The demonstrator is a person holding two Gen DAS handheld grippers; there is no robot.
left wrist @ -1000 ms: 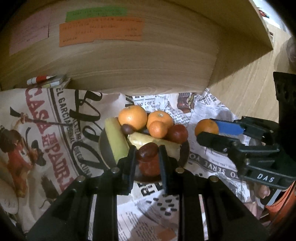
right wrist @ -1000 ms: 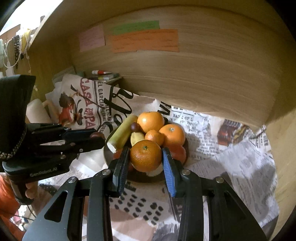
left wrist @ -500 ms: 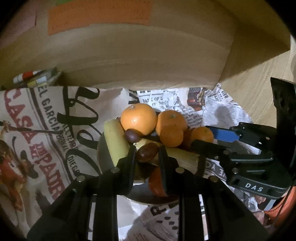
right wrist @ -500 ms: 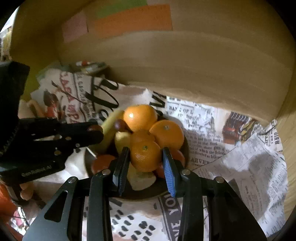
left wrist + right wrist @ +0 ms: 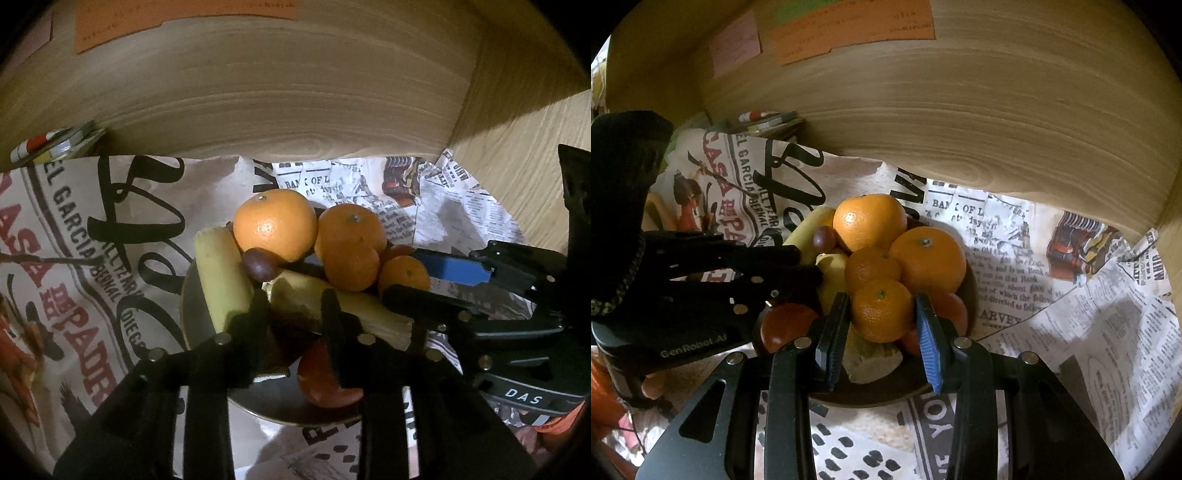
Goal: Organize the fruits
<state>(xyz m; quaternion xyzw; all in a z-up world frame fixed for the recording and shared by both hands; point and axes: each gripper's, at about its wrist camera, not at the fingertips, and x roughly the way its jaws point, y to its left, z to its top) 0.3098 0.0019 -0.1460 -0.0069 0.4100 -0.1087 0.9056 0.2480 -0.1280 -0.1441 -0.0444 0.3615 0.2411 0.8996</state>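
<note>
Right gripper (image 5: 882, 325) clamping round dimpled mandarin (image 5: 882, 310), left gripper (image 5: 295, 314) opening over bowl (image 5: 192, 295)

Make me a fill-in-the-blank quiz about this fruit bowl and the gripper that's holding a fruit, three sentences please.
The small round mandarin clamped in the jaws of the right gripper is coloured ___.
The ribbed pads on those jaws are ___.
The dark round bowl heaped with fruit stands on sheets of printed ___.
Missing words: orange; blue; newspaper.
</note>
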